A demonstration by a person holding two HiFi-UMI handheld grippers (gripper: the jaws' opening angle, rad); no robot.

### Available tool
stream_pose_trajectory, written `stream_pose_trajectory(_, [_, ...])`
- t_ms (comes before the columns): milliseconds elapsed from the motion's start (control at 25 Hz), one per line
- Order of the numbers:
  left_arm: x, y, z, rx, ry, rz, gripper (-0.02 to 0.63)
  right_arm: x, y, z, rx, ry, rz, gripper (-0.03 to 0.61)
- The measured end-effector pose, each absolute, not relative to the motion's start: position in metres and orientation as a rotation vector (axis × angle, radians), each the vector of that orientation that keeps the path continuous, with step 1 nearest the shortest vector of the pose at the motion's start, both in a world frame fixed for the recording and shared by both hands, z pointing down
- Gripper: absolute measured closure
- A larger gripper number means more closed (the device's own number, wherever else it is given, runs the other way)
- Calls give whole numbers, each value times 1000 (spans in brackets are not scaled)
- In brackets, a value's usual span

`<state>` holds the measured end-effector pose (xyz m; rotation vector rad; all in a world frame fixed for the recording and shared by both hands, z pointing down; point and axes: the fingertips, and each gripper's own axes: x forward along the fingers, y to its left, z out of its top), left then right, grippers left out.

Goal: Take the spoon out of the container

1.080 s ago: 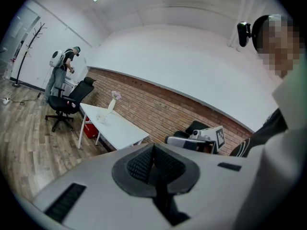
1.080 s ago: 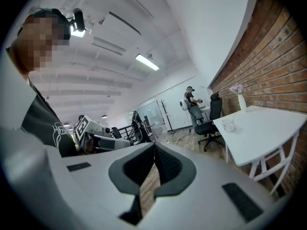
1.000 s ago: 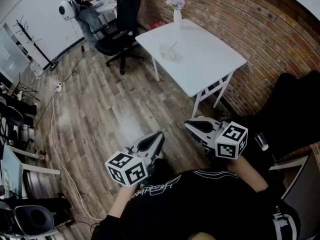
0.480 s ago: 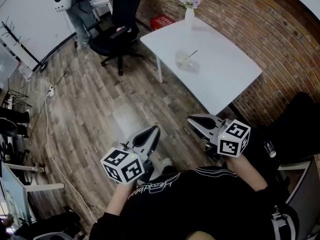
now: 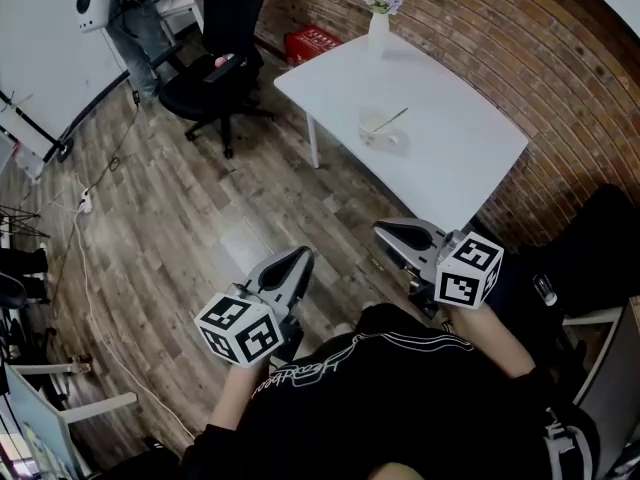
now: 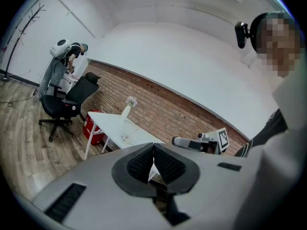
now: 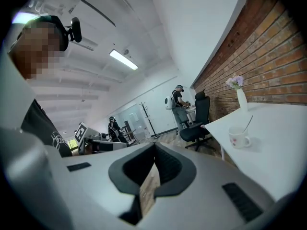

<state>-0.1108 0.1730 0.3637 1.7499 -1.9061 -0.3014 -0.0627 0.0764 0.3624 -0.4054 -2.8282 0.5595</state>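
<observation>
Left gripper point(image 5: 297, 258): held low and close to the person's body, above the wood floor point(image 5: 190, 218); its fingers are pressed together with nothing between them.
Right gripper point(image 5: 388, 232): level with the left one, just short of the tabletop's near corner; fingers likewise closed and empty.
Tabletop point(image 5: 455, 158): white and mostly bare, ahead of both grippers and set along the brick wall point(image 5: 500, 38).
Cup point(image 5: 376, 134): the container, a small pale mug standing upright near the middle of the tabletop, well apart from both grippers.
Spoon point(image 5: 393, 118): stands in the cup, bowl end down inside, handle slanting out over the rim.
Spoon, handling: it looks thin, stiff, light and smooth, so it will probably pivot or slip in a loose pinch.
Where to grip: the bare stretch of handle above the rim, pinched across its flat sides, then drawn out along its slant.
Cup, handling: it is likely light and breakable, and may tip or slide if the spoon drags on the rim. The free gripper could steady it.
Vase point(image 5: 377, 31): at the tabletop's far end, holding flowers, clear of the cup.
Progress: the reach has not begun, and the fingers must open first.
</observation>
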Motion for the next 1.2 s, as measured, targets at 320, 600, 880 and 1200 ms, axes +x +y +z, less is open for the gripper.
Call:
stream_pose_trajectory(320, [-154,136,382,1760,-1850,-263,609,-111,34,378,-337,-2837,635,581])
stream_pose_trajectory(600, [-227,72,400,1753,-1771,-218,609,-177,-28,397,-260,-2836,701,581])
stream_pose_trajectory(880, [-291,3,413,1810,-1667,-192,609,-231,-100,414,-127,-2838,725,581])
stream_pose_trajectory(1200, [-333,-47,397,1887,-1605,-212,609,-264,-143,402,-11,-2857,688,581])
